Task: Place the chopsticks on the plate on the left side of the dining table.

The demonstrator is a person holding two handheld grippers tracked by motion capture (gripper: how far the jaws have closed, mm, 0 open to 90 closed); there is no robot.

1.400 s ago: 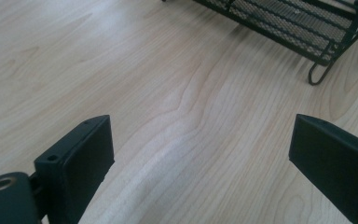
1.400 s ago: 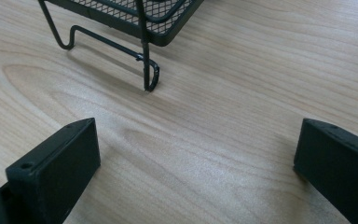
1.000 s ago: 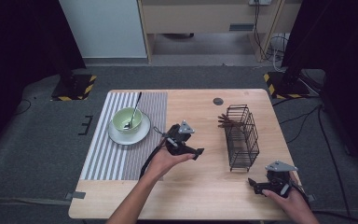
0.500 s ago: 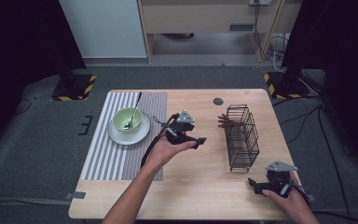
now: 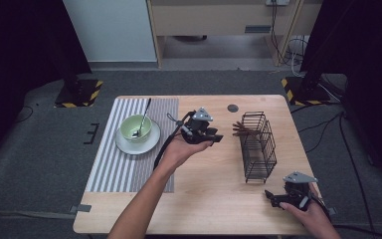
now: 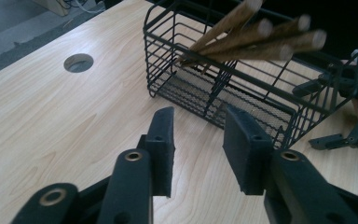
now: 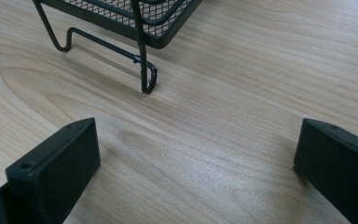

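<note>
Wooden sticks (image 6: 256,39), brown, round-ended and bundled, lay slanted in the black wire basket (image 5: 257,147), their ends jutting over its far rim toward the grey cable hole (image 5: 233,107). That basket stood on the pale wooden table (image 5: 214,199) and serves as landmark for the rest.

To the basket's left, above the tabletop, hovered the left gripper (image 5: 215,139), aimed at the basket's side. Its jaws had just been closing; in its own view they stood narrowed with a clear gap between the pads and nothing in it, so it gripped nothing. Near the basket's near corner, low over the table, sat the right gripper (image 5: 273,199), its jaws spread wide and empty, one basket foot just ahead of them.

Farther left of the basket, past the left gripper, a pale green bowl (image 5: 135,128) with a metal spoon (image 5: 143,119) rested on a white plate (image 5: 149,145) on a grey striped mat (image 5: 124,169).

My judgement: the step in hand was reaching for the sticks. Done well, the left gripper would have reopened enough to straddle a single stick, come in at the protruding ends rather than through the wire, and closed squarely across the shaft. The right gripper could have steadied the basket's near rim so it did not slide or tip.
</note>
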